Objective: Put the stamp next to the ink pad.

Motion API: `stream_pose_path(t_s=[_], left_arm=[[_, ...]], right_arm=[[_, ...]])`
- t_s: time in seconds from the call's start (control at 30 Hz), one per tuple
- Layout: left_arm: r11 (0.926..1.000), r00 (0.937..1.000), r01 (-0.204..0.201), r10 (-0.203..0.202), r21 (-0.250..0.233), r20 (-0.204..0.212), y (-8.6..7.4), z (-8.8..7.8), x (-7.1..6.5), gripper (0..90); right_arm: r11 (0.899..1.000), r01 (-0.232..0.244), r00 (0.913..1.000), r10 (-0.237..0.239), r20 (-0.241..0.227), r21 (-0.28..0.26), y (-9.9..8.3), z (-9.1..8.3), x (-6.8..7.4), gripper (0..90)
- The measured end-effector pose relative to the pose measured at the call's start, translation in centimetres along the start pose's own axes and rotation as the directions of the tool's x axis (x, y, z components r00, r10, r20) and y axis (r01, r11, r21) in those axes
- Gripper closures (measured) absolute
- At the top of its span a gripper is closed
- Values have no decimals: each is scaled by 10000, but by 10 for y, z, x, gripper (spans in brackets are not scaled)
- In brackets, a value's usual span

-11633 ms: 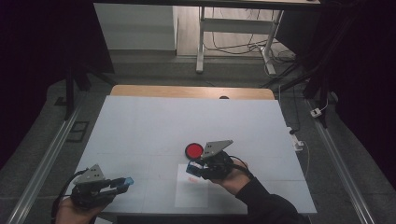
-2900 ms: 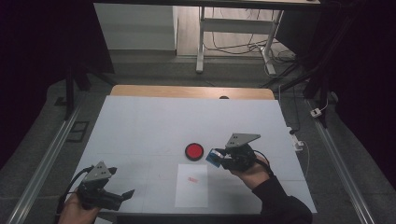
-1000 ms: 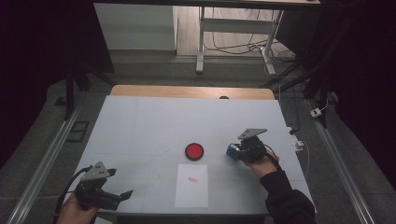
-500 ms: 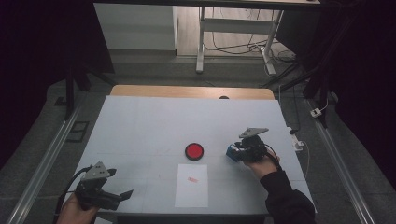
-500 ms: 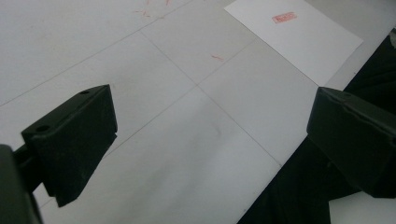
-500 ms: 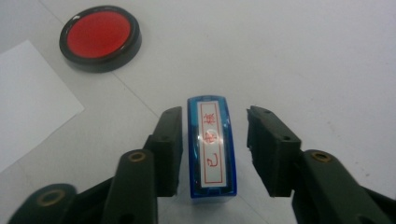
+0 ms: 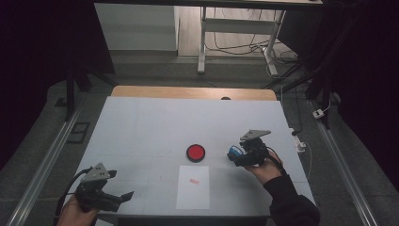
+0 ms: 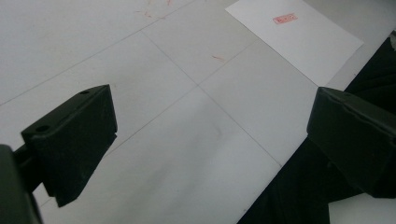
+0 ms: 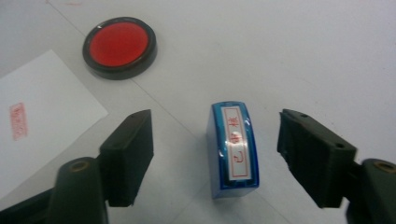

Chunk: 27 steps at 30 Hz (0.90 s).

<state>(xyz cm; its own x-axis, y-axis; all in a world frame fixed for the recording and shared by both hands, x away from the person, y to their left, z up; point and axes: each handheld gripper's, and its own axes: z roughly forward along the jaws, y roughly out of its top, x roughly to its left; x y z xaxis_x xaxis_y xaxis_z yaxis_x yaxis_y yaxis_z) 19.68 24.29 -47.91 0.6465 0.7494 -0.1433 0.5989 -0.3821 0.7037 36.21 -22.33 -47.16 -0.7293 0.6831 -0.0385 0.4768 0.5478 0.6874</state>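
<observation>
A blue stamp (image 9: pixel 232 149) with a white label and red characters stands on the white table, between the jaws of my right gripper (image 9: pixel 224 158). The jaws have just been opening and stand clear of the stamp on both sides. From above, the stamp (image 7: pixel 234 152) sits at the tip of the right gripper (image 7: pixel 237 157), right of a round red ink pad (image 7: pixel 195 152) (image 9: pixel 119 46). A white sheet (image 7: pixel 194 187) bearing one red imprint (image 7: pixel 194 181) (image 9: pixel 18 120) lies in front of the pad. My left gripper (image 7: pixel 123 197) (image 8: pixel 210 140) rests open and empty at the front left.
The table (image 7: pixel 141 127) has a wooden strip (image 7: pixel 193 92) along its far edge. Metal rails run down both sides on the floor. A white plug and cable (image 7: pixel 301 143) lie off the right edge. In the left gripper view the sheet (image 8: pixel 294 35) lies far ahead.
The right gripper carried the stamp from the sheet out to the right of the ink pad, set it on the table and opened its jaws. The left gripper stayed put.
</observation>
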Motion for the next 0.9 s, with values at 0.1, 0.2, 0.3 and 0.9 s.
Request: stream_pose_path(t_s=[0.1,0.2,0.3,0.9], left_arm=[[10000,10000,2,-2,-1,-2,0,0,0,19],[10000,10000,-12,12,2,-5,0,0,0,19],[10000,10000,-22,22,6,-5,0,0,0,19],[10000,10000,1,-1,18,5,0,0,0,20]], right_arm=[[9995,-182,9998,179,-103,-248,0,-5,3,222],[9990,-277,9996,274,-86,-358,-1,-10,5,199],[9984,-393,9992,389,-106,-403,-3,-14,7,173],[9954,-797,9965,782,-308,-528,-20,-43,21,0]])
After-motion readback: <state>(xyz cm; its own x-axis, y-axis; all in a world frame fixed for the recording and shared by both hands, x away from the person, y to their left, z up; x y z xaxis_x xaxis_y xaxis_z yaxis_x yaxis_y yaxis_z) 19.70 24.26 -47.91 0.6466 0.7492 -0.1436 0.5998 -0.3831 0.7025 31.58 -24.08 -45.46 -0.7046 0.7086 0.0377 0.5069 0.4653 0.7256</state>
